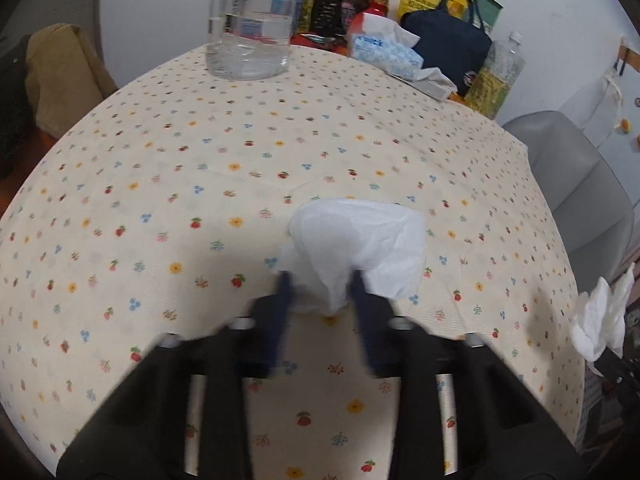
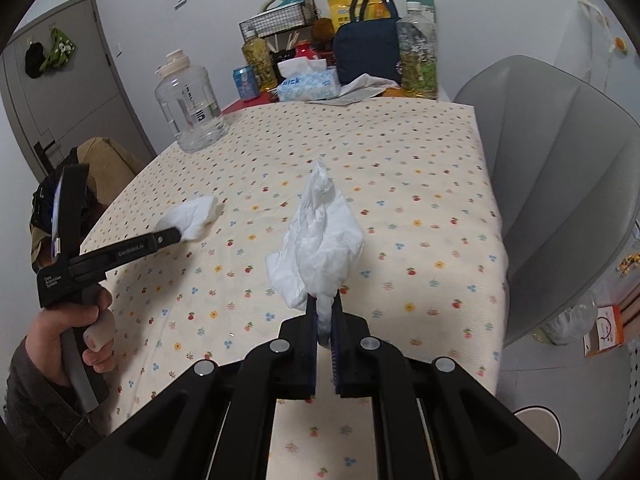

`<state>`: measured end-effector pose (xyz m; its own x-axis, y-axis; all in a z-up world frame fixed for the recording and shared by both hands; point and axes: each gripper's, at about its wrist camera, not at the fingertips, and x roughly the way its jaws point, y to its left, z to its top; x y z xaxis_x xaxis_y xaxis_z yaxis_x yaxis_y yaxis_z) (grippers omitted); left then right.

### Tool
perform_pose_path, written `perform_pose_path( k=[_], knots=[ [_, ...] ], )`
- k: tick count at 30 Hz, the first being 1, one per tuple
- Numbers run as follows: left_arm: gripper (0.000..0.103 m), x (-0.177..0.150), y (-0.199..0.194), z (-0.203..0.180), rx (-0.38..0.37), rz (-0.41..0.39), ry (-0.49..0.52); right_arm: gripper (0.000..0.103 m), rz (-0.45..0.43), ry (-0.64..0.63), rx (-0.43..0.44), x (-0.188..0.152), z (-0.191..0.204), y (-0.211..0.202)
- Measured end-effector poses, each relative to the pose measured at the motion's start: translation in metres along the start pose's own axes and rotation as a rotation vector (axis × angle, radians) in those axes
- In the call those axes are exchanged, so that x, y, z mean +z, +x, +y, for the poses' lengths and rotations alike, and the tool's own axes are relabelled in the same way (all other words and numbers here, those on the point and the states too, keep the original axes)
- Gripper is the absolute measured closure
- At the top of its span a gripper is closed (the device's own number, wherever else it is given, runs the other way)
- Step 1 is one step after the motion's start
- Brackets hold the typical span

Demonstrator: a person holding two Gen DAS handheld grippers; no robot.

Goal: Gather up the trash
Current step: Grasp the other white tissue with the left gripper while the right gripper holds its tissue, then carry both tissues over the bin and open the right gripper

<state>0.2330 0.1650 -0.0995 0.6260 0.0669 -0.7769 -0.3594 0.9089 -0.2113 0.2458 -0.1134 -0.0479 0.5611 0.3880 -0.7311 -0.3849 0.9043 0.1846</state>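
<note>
A crumpled white tissue [image 1: 356, 248] lies on the flowered tablecloth [image 1: 240, 152], between the blue fingers of my left gripper [image 1: 320, 284]. The fingers stand either side of it and look blurred; whether they press it I cannot tell. The same tissue [image 2: 196, 216] and the left gripper [image 2: 176, 235] show at the left in the right wrist view. My right gripper [image 2: 324, 300] is shut on a second crumpled white tissue [image 2: 324, 240] and holds it up above the table. That tissue also shows at the right edge of the left wrist view [image 1: 600, 320].
A big clear water jug [image 2: 190, 108] stands at the far left of the table. A tissue box [image 2: 308, 84], a navy bag [image 2: 368, 52], bottles [image 2: 418, 52] and a wire basket [image 2: 276, 20] crowd the far end. A grey chair [image 2: 560, 184] stands on the right.
</note>
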Motion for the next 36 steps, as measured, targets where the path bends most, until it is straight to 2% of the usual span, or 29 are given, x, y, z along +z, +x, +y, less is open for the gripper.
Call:
perform_pose_path(
  k=[3,15,25,36],
  knots=[
    [0.098,-0.005,-0.007,-0.008,-0.032,0.018,0.028,0.096,-0.013,0.021,-0.015,-0.004,-0.013,-0.011],
    [0.098,-0.017,-0.048,-0.076,-0.182,-0.022,0.141,0.096,-0.059,0.135,-0.112,-0.025,-0.074,-0.050],
    [0.098,-0.040,-0.049,-0.165,-0.295,0.008,0.277,0.096,-0.069,0.226,-0.190,-0.057,-0.126,-0.080],
    [0.098,-0.080,-0.042,-0.262,-0.375,0.066,0.440,0.096,-0.057,0.347,-0.283,-0.107,-0.191,-0.107]
  ],
)
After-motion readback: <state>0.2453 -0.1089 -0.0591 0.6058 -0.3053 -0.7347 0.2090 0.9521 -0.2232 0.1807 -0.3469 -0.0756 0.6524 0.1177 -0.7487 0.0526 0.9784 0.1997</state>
